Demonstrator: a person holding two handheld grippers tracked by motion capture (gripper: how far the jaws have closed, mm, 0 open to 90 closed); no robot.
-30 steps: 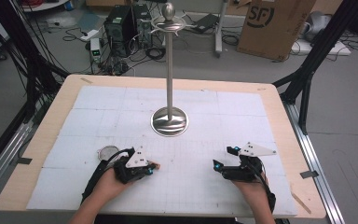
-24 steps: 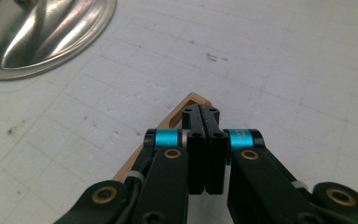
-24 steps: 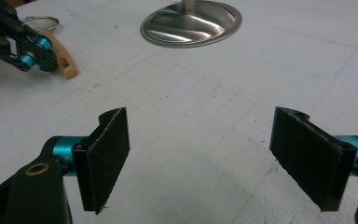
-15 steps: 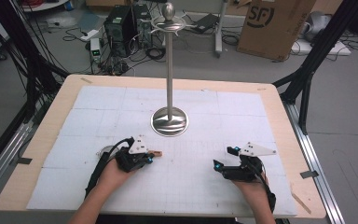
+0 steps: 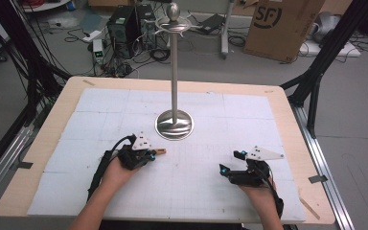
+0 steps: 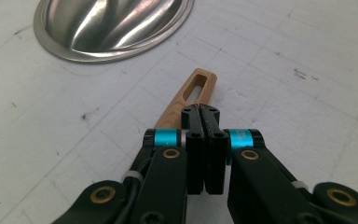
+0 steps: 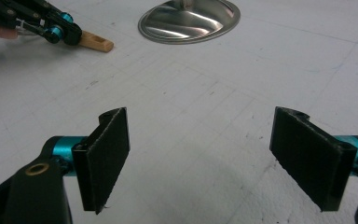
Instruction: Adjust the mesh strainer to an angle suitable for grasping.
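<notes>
The left gripper (image 5: 149, 154) now sits farther up the table and farther right than a second ago, nearer the stand's round base (image 5: 174, 125). The left hand (image 5: 116, 173) reaches further in from the bottom edge. A wooden handle (image 5: 161, 152) now pokes out past the gripper's closed jaws toward the base; earlier it was not distinguishable at the gripper's tip.

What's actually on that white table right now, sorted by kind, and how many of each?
Metal stand: 1
Wooden handle with a slot, in the left claw: 1
Hand-held claws, counting the right claw: 2
Total: 4
</notes>
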